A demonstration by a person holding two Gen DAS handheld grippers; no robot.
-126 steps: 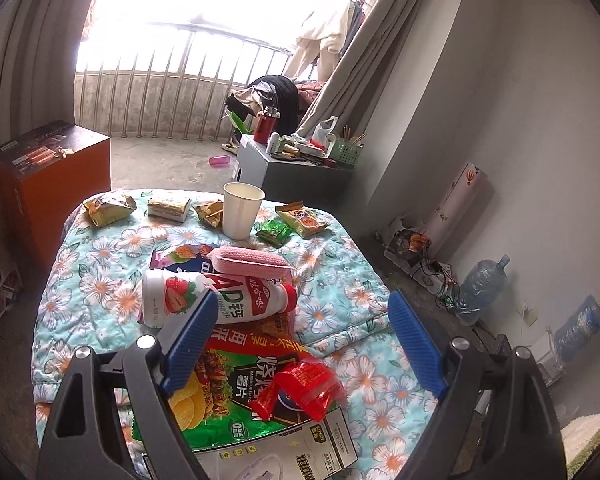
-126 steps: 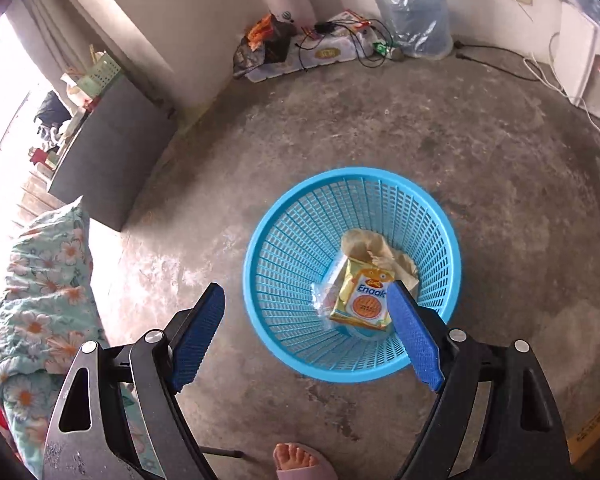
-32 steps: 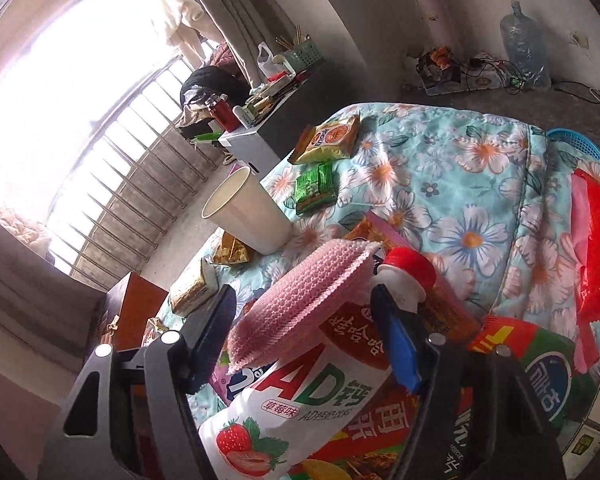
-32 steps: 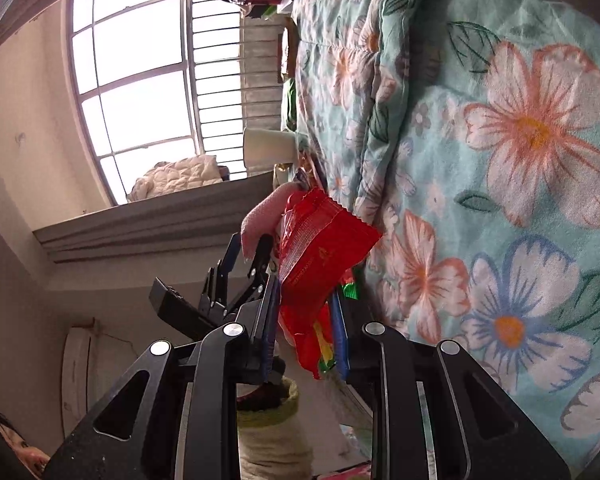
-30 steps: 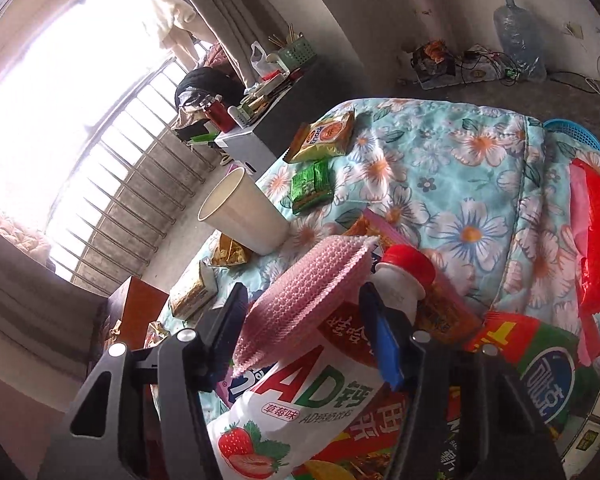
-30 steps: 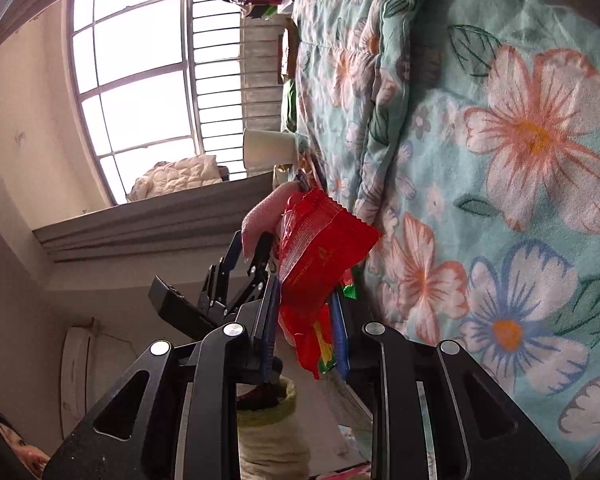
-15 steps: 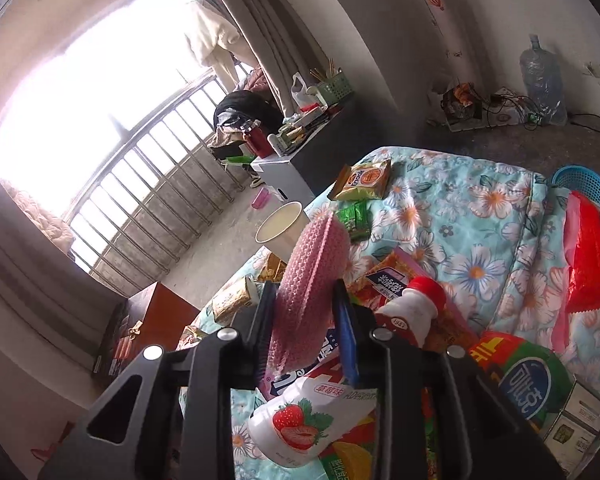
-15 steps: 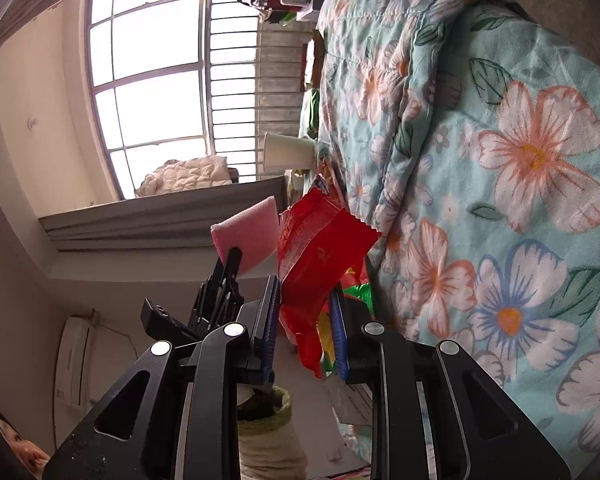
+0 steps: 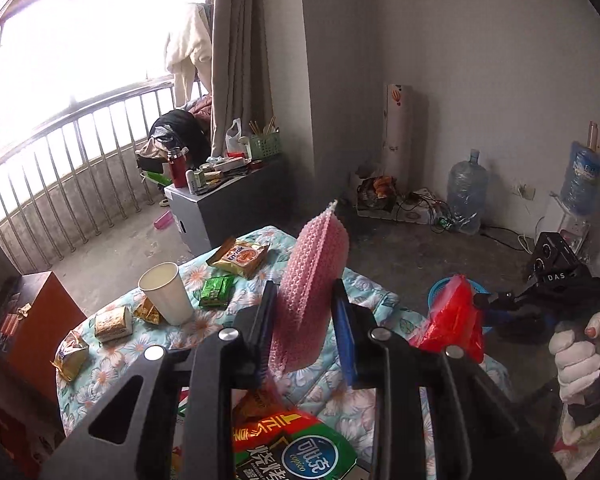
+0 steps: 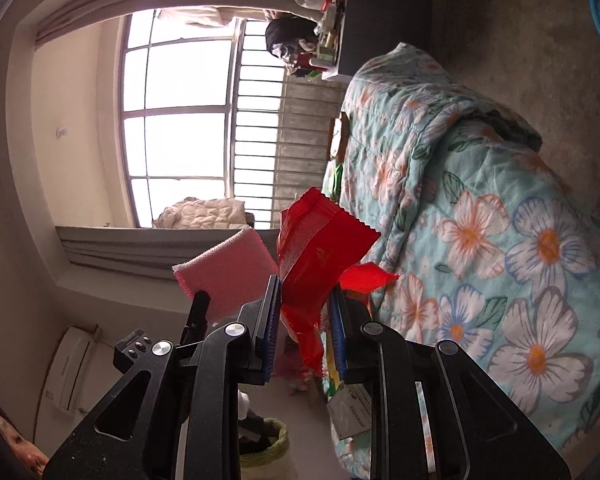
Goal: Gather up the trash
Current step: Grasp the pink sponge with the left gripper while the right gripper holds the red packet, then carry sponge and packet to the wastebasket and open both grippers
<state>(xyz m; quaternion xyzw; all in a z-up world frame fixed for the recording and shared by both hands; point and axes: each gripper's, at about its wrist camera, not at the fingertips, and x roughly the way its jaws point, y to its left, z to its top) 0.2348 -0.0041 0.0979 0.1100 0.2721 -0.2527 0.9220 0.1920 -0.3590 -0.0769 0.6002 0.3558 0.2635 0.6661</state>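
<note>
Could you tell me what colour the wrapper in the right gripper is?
Red wrapper, clearest in the right wrist view.

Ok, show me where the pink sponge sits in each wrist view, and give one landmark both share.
Left wrist: pink sponge at centre, upright between the left gripper pads.
Right wrist: pink sponge left of centre, beside the red wrapper in the right gripper.
Shared landmark: the floral quilt.

Grey plaster walls (image 9: 480, 60) over a bare concrete floor (image 9: 400, 248). Large window (image 9: 80, 40) blown out with daylight, metal railing (image 9: 80, 148) beneath, grey curtain (image 9: 240, 60) alongside. Cluttered grey cabinet (image 9: 228, 208) near the curtain, orange-brown cabinet (image 9: 32, 320) at left. Two water jugs (image 9: 466, 192) against the far wall. Floral quilt (image 10: 500, 240) spread in front.
</note>
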